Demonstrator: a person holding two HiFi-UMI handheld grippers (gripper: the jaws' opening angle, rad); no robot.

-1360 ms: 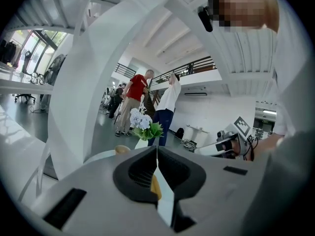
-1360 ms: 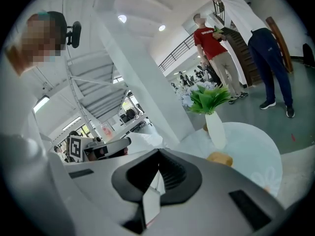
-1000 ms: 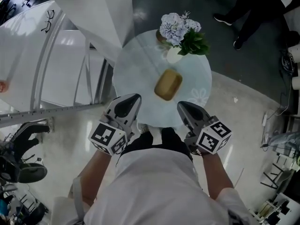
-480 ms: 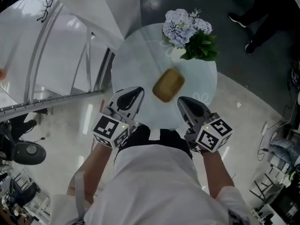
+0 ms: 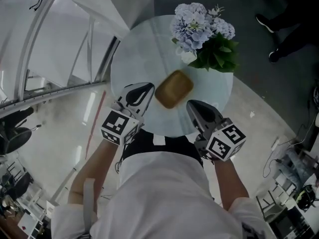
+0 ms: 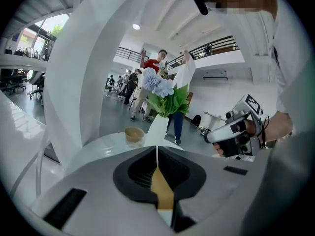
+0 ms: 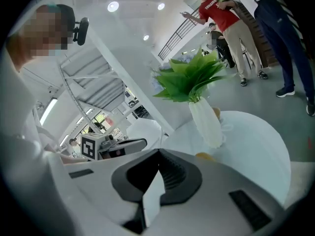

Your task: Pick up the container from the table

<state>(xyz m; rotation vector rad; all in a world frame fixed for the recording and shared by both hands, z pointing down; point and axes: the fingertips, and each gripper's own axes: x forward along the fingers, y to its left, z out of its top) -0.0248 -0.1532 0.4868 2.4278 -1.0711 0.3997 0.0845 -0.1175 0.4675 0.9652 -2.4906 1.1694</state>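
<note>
Container: tan, rounded-rectangular container (image 5: 173,88) sitting on the round, pale glass tabletop (image 5: 124,73), just above mid-frame in the head view, touching nothing else.
Left gripper: grey two-jaw left gripper (image 5: 144,89) hovering just beside the container, to its left and slightly lower in the frame; jaws pressing together, clenched on nothing.
Right gripper: grey two-jaw right gripper (image 5: 195,107) hanging near the container's lower right corner, over the tabletop's near rim; jaws likewise clenched, holding nothing.
Flowers: white vase (image 5: 187,57) carrying pale blue flowers (image 5: 194,24) and green leaves, standing in the upper right of the frame, near the container but apart from it.
Done so far: nothing grasped yet; both grippers flanking the container, the approach looking nearly finished.
Left to do: parting the jaws, closing on the container, lifting it off the tabletop.
Caution: probably calling for care, with the vase standing close behind the container.
</note>
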